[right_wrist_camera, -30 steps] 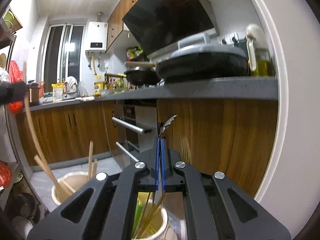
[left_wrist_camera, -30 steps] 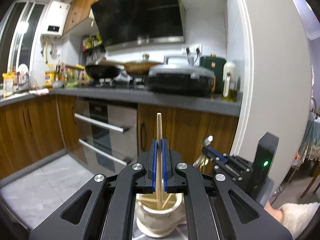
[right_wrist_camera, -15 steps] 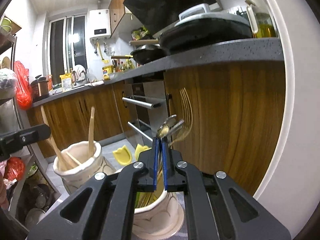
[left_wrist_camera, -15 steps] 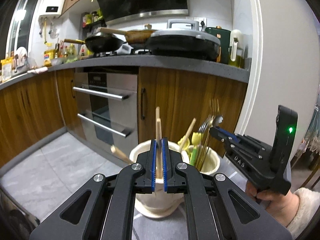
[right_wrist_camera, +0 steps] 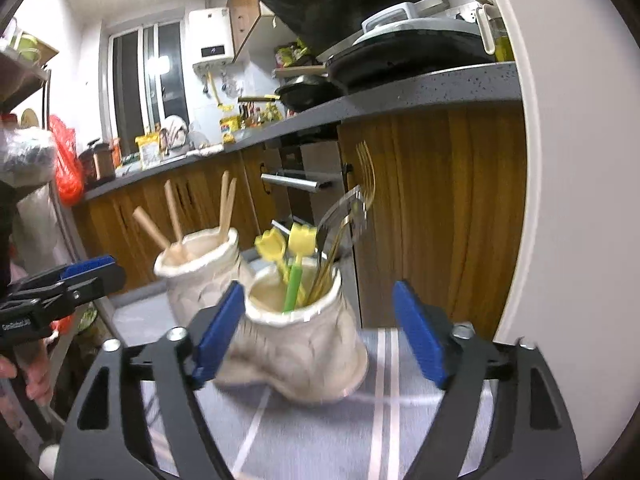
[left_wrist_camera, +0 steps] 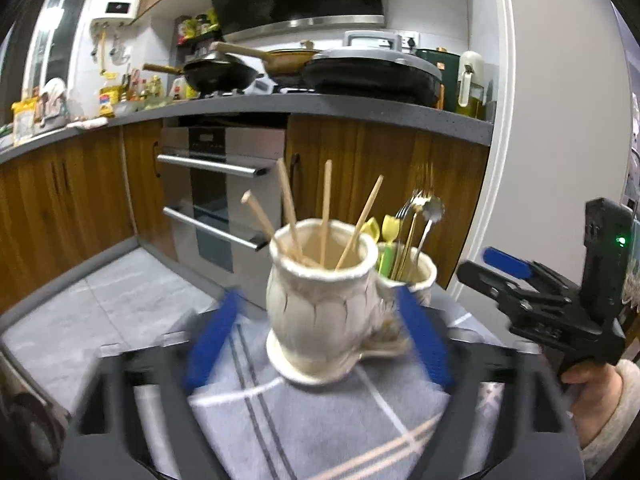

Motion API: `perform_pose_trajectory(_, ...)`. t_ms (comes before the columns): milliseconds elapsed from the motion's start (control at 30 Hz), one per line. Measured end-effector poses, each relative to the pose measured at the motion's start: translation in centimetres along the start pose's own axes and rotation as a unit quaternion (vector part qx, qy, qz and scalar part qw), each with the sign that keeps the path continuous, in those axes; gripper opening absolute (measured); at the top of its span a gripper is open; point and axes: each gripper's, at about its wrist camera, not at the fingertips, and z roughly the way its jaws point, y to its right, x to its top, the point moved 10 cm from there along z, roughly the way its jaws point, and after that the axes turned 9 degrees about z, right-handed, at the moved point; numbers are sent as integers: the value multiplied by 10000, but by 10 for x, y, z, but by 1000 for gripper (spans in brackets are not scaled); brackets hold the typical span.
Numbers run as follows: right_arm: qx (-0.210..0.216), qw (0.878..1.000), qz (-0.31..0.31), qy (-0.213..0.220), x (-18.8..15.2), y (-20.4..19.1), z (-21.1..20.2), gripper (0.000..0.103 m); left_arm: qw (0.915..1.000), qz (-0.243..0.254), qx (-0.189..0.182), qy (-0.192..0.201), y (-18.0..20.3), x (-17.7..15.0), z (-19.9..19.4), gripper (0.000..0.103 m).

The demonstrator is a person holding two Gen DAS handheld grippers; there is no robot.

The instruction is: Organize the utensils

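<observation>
Kitchen cabinets and an oven stand behind a table with a grey striped cloth [left_wrist_camera: 320, 420]. On it two cream ceramic jars touch: one [left_wrist_camera: 320, 304] holds wooden chopsticks [left_wrist_camera: 326, 212], the other [right_wrist_camera: 304, 340] holds forks [right_wrist_camera: 340, 224] and yellow-headed utensils [right_wrist_camera: 296, 248]. The left tool [left_wrist_camera: 316, 340] and right tool [right_wrist_camera: 320, 336] have just been opening; both stand spread wide, gripping nothing.

Black wok [left_wrist_camera: 222, 74] on grey countertop [left_wrist_camera: 360, 108]

We see two holders touching on the surface [left_wrist_camera: 360, 412]: the chopstick holder [left_wrist_camera: 320, 312] near left, the fork holder [left_wrist_camera: 416, 276] far right.
</observation>
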Motion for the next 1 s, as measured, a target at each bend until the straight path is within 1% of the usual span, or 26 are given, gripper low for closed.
perform_pose_trajectory(67, -20, 9999, -57, -153, -13, 0, -6, 91, 10000, 0, 15, -23, 2, -11, -3, 90)
perform_pose_trajectory(133, -92, 9995, -115, -273, -25, 2, -11, 94, 9999, 76, 136, -35, 3, -20, -5, 92)
perform_pose_trajectory(200, -137, 9993, -178, -301, -34, 2, -15, 98, 9992, 191, 346, 59, 5, -29, -8, 95)
perform_pose_trajectory(233, -158, 9992, -205, -302, -38, 2, -17, 98, 9987, 221, 435, 113, 5, -33, -9, 96)
perform_pose_trajectory(400, -377, 9981, -434, -224, -50, 2, -20, 98, 9970, 225, 644, 356, 2, -50, -11, 98)
perform_pose_trajectory(567, -478, 9973, -550, -15, -49, 1, -21, 98, 9949, 259, 827, 508, -2, -58, -13, 98)
perform_pose_trajectory(667, -454, 9973, -578, 47, -50, -1, -21, 98, 9948, 214, 773, 630, -3, -56, -18, 98)
perform_pose_trajectory(767, -469, 9969, -621, 122, -48, -3, -22, 98, 9946, 216, 778, 654, -4, -55, -19, 98)
perform_pose_trajectory(900, -441, 9960, -726, 272, -46, -7, -27, 98, 9946, 321, 788, 595, 0, -56, -17, 98)
perform_pose_trajectory(1000, -422, 9952, -808, 365, -45, -11, -29, 98, 9946, 275, 790, 613, -2, -57, -18, 98)
